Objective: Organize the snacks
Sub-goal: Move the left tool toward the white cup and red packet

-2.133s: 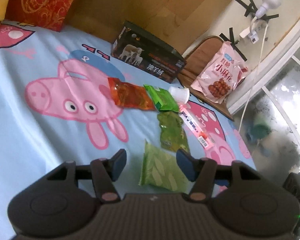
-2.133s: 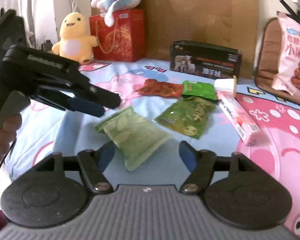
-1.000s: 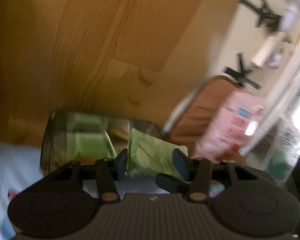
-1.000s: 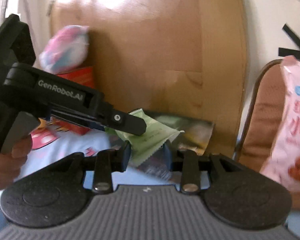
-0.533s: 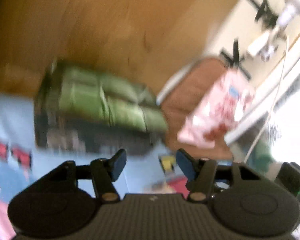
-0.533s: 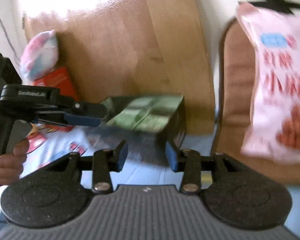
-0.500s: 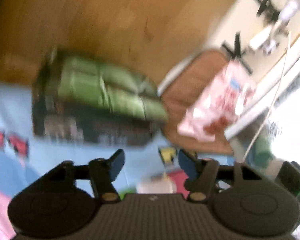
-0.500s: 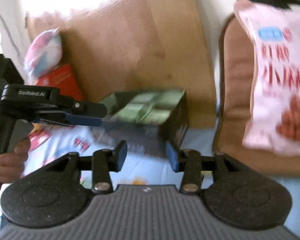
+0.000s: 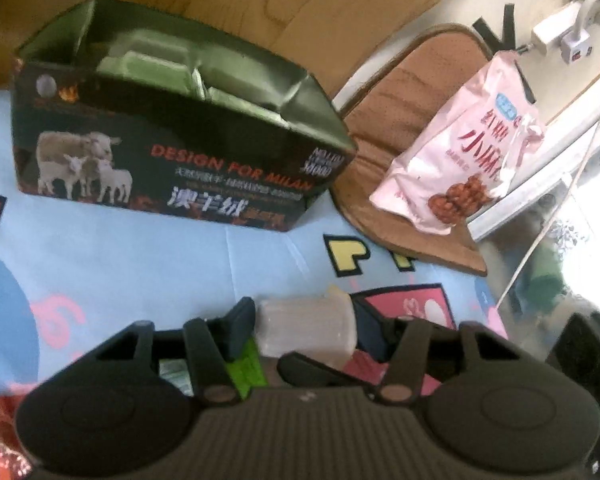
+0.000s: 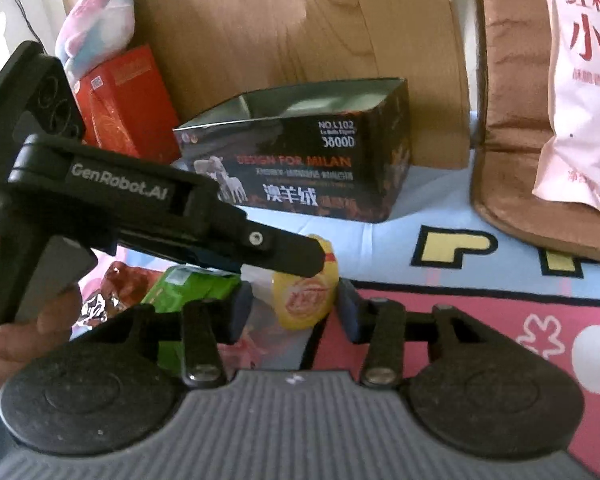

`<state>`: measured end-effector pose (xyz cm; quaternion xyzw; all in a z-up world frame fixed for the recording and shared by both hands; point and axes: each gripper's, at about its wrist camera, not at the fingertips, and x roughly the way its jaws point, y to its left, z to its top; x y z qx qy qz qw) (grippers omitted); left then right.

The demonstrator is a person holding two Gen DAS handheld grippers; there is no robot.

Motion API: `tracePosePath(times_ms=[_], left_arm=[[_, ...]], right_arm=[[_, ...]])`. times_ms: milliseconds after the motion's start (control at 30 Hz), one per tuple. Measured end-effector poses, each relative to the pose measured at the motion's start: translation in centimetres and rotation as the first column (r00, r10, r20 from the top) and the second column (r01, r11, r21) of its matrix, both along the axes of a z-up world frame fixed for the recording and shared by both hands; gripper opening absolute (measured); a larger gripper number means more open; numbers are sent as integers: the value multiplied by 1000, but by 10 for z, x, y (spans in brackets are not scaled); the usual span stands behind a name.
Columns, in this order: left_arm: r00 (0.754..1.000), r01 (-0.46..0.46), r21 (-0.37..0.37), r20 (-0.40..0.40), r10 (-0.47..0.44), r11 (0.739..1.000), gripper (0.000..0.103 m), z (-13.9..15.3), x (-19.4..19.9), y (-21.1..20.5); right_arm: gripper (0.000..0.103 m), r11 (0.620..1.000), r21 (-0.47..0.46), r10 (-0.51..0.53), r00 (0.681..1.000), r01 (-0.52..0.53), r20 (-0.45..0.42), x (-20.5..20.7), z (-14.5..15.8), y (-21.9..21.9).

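A black open box (image 9: 172, 168) printed with sheep stands at the back of the blue cartoon sheet and holds pale green snack packets (image 9: 148, 66). It also shows in the right wrist view (image 10: 308, 160). A small clear jelly cup (image 9: 306, 334) with a yellow lid (image 10: 304, 298) lies on its side on the sheet. My left gripper (image 9: 306, 330) is open with its fingers on either side of the cup. My right gripper (image 10: 294, 308) is open around the same cup from the lid end. A green packet (image 10: 188, 286) and a red packet (image 10: 116, 284) lie to the left.
A large pink snack bag (image 9: 464, 160) leans on a brown cushion (image 9: 412, 120) at the right. A red gift box (image 10: 128, 104) and a plush toy (image 10: 96, 28) stand at the back left by the wooden headboard (image 10: 300, 20). A white plug and cable (image 9: 560, 32) hang at the right.
The pale green packet that both grippers carried now lies in the black box. Both grippers have opened, pulled back and dropped down around the jelly cup.
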<state>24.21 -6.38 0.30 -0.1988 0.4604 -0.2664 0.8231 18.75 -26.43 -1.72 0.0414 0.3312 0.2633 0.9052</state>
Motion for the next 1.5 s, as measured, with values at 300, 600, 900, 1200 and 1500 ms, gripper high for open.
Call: tracePosePath(times_ms=[300, 600, 900, 1200, 1500], left_arm=[[981, -64, -12, 185, 65, 998, 53, 66, 25, 25], [973, -176, 62, 163, 164, 982, 56, 57, 81, 51], [965, -195, 43, 190, 183, 980, 59, 64, 60, 67], [958, -167, 140, 258, 127, 976, 65, 58, -50, 59], [954, -240, 279, 245, 173, 930, 65, 23, -130, 62]], right_arm=[[42, 1000, -8, 7, 974, -6, 224, 10, 57, 20], [43, 998, -18, 63, 979, -61, 192, 85, 62, 63], [45, 1000, 8, 19, 978, -21, 206, 68, 71, 48], [50, 993, 88, -95, 982, 82, 163, -39, 64, 5], [61, 953, 116, -297, 940, 280, 169, -143, 34, 0]])
